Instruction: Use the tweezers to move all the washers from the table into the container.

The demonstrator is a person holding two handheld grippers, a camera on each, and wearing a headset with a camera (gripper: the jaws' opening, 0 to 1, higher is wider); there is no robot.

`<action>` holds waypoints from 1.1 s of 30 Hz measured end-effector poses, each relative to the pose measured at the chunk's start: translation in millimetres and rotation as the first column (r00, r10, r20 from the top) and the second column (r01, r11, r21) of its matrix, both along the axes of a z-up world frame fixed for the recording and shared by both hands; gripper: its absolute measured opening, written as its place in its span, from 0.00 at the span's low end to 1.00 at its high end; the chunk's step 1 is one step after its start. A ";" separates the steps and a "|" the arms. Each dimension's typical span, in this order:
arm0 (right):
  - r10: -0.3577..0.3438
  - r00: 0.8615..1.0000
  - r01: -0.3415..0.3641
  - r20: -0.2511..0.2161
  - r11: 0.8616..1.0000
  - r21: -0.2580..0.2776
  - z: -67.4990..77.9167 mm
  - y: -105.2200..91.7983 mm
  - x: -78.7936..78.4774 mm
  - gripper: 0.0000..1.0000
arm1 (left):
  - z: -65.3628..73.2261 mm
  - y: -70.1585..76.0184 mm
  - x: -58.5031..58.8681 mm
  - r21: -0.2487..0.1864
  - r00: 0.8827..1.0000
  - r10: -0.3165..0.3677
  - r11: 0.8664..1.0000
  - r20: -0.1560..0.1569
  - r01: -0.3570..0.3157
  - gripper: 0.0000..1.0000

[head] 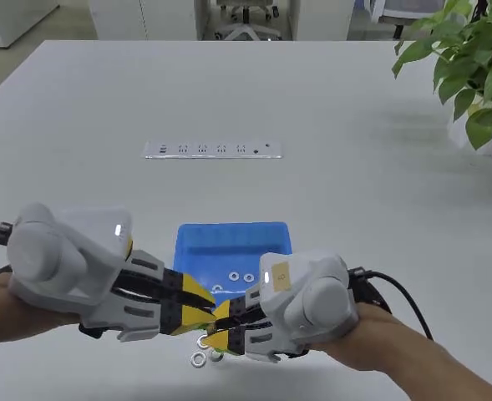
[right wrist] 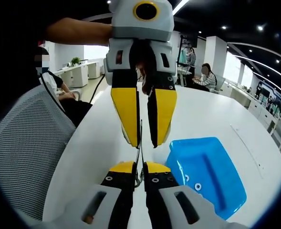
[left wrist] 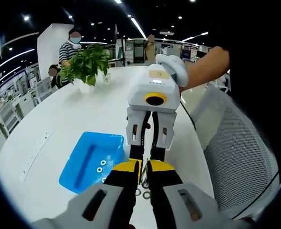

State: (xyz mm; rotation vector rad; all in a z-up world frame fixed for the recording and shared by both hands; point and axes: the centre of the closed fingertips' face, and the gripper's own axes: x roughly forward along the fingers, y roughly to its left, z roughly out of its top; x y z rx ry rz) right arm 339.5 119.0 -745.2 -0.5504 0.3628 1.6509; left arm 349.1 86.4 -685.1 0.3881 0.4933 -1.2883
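Note:
The blue container [head: 233,241] holds three washers [head: 241,276] and sits just beyond both grippers. Loose washers [head: 199,359] lie on the white table in front of it, below the jaw tips. My left gripper [head: 202,299] and right gripper [head: 217,327] point at each other, tips almost meeting. In the right gripper view thin metal tweezers [right wrist: 140,143] run from my right gripper [right wrist: 140,167], whose jaws are closed on them, up between the yellow jaws of the left gripper [right wrist: 144,140]. The left gripper [left wrist: 142,168] has its jaws nearly together around the same thin metal.
A white power strip [head: 214,150] lies across the middle of the table. A potted plant [head: 471,67] stands at the far right corner. A mesh office chair [left wrist: 235,157] is behind the table's near edge. People sit and stand in the background.

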 end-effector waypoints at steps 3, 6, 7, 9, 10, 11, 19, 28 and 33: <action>0.003 1.000 -0.003 0.001 1.000 -0.003 1.8 -0.3 -0.5 0.08 | 2.5 1.2 0.7 -0.013 1.000 0.016 1.000 0.000 -0.016 0.17; 0.007 1.000 -0.007 0.004 1.000 -0.006 3.8 -0.8 -0.8 0.08 | 4.3 2.4 -0.5 -0.026 0.999 0.033 0.999 -0.012 -0.034 0.21; 0.008 1.000 -0.008 0.005 1.000 -0.007 4.8 -0.8 -0.8 0.08 | 5.2 3.4 -0.9 -0.032 0.999 0.041 0.999 -0.010 -0.041 0.24; 0.009 1.000 -0.009 0.006 1.000 -0.004 7.5 -0.3 -0.3 0.08 | 6.2 5.4 -1.5 -0.041 0.998 0.056 0.998 -0.011 -0.056 0.26; 0.010 1.000 -0.010 0.007 1.000 -0.003 9.0 0.0 0.0 0.08 | 7.2 5.0 -2.4 -0.048 0.998 0.063 0.997 -0.014 -0.063 0.28; 0.010 1.000 -0.010 0.007 1.000 -0.001 10.9 0.4 0.4 0.08 | 8.3 5.3 -3.3 -0.056 0.998 0.069 0.996 -0.014 -0.069 0.29; 0.027 1.000 -0.027 0.006 1.000 -0.001 22.7 2.6 2.6 0.08 | 9.6 13.9 -7.9 -0.083 0.990 0.136 0.987 -0.025 -0.138 0.45; 0.019 1.000 -0.019 0.021 1.000 0.022 39.2 5.7 18.5 0.08 | 9.8 24.6 -18.2 -0.094 0.979 0.203 0.974 -0.031 -0.205 0.62; 0.015 0.999 -0.016 0.037 0.999 0.033 45.8 7.9 30.1 0.08 | 11.5 26.4 -24.2 -0.101 0.973 0.227 0.968 -0.040 -0.230 0.65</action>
